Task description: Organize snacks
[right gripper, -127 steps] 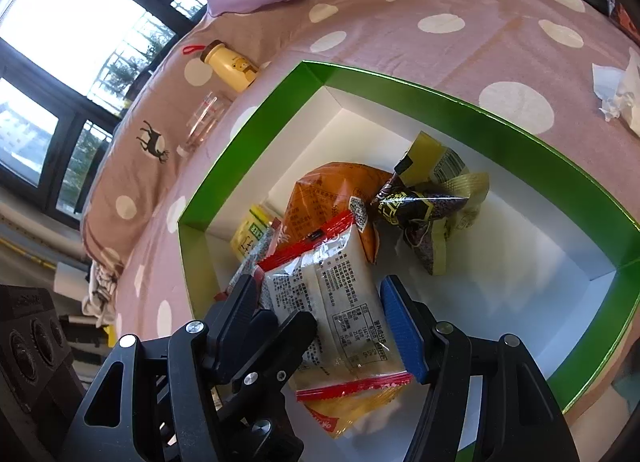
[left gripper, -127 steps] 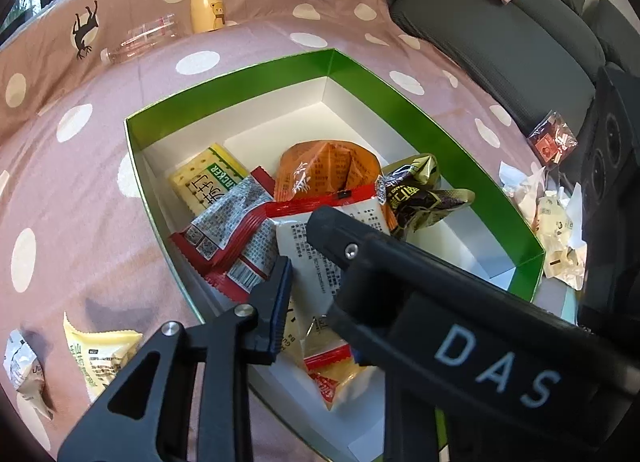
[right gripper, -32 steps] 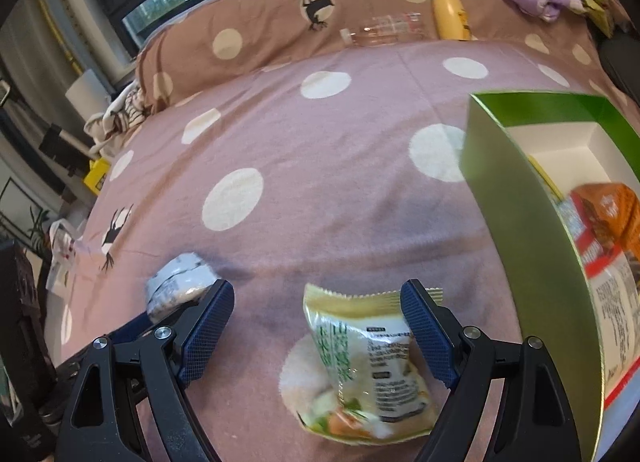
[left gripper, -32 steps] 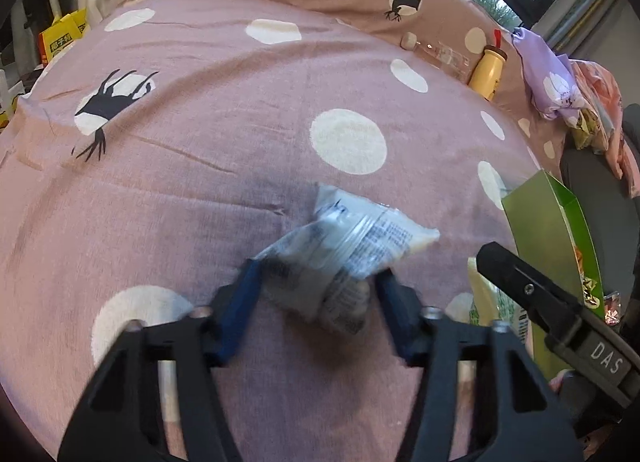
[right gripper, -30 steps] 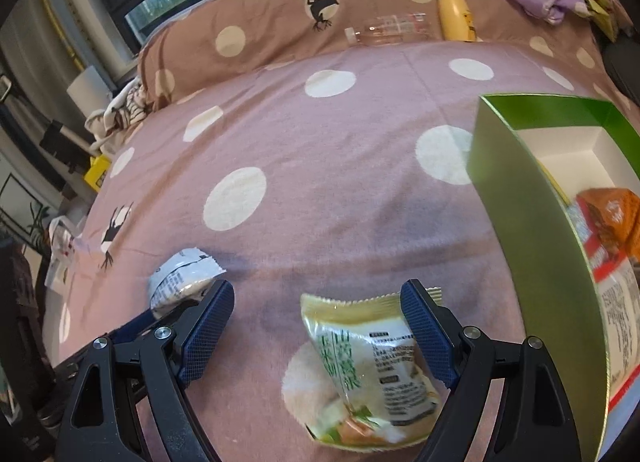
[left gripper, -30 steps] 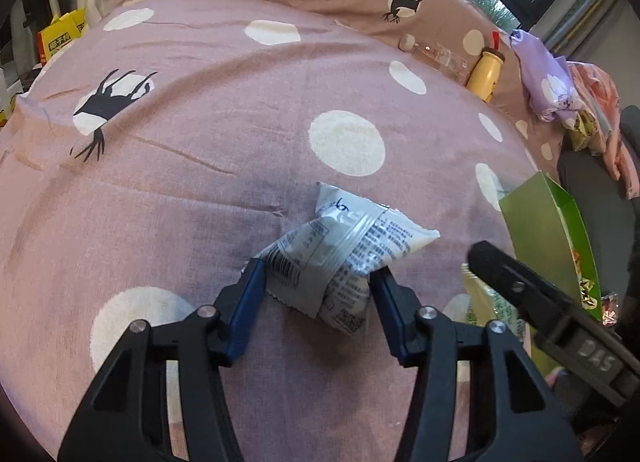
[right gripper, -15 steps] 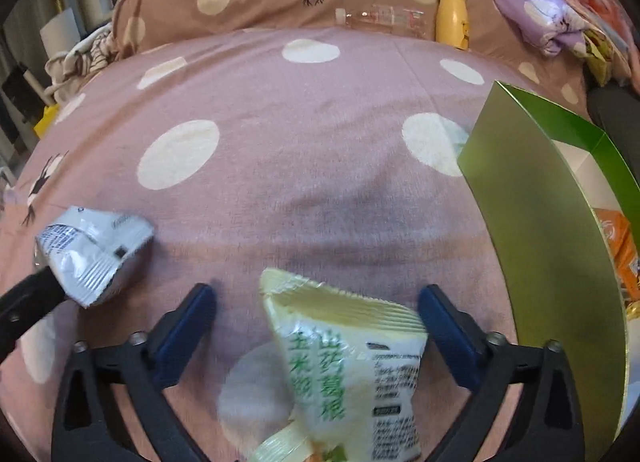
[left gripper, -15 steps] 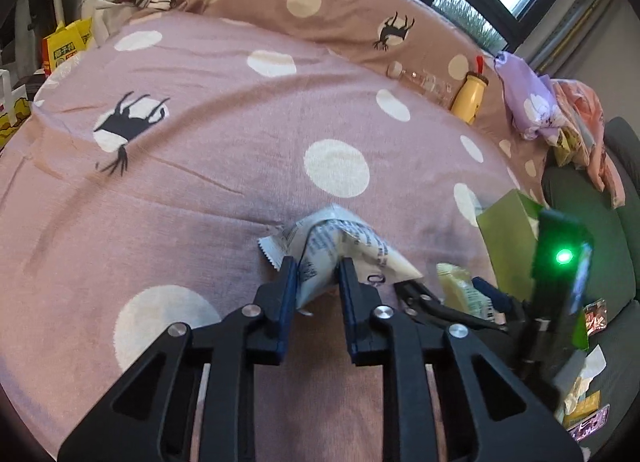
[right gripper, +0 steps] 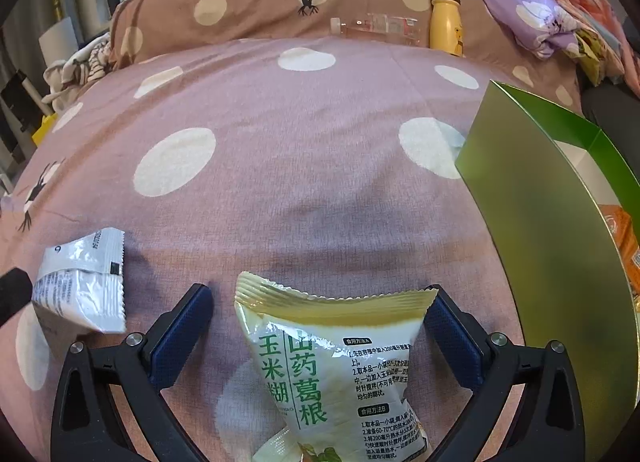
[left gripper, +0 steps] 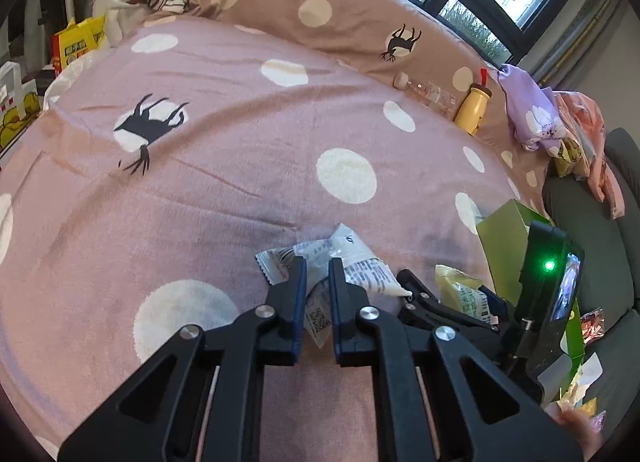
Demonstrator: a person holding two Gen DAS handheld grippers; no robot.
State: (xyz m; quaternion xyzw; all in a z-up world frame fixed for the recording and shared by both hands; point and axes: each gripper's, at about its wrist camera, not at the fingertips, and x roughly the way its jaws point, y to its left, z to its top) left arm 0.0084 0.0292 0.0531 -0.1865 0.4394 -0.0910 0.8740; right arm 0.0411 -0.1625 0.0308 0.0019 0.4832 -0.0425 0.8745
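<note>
My left gripper (left gripper: 317,274) is shut on a white and silver snack packet (left gripper: 340,258) and holds it just above the pink dotted bedspread; the packet also shows in the right wrist view (right gripper: 80,286). My right gripper (right gripper: 320,314) is open, its jaws on either side of a yellow-green packet (right gripper: 332,362) with green Chinese print that lies on the bedspread. That packet also shows in the left wrist view (left gripper: 460,290). The green box (right gripper: 552,221) with snacks inside stands at the right.
A yellow bottle (right gripper: 446,25) and a clear plastic bottle (right gripper: 376,29) lie against the brown dotted pillow at the back. Purple and pink cloth (right gripper: 540,25) is heaped at the back right. Loose wrappers (left gripper: 592,326) lie beyond the box.
My left gripper closed on the white packet and lifted it. My right gripper moved forward over the yellow-green packet, which now lies between its open jaws.
</note>
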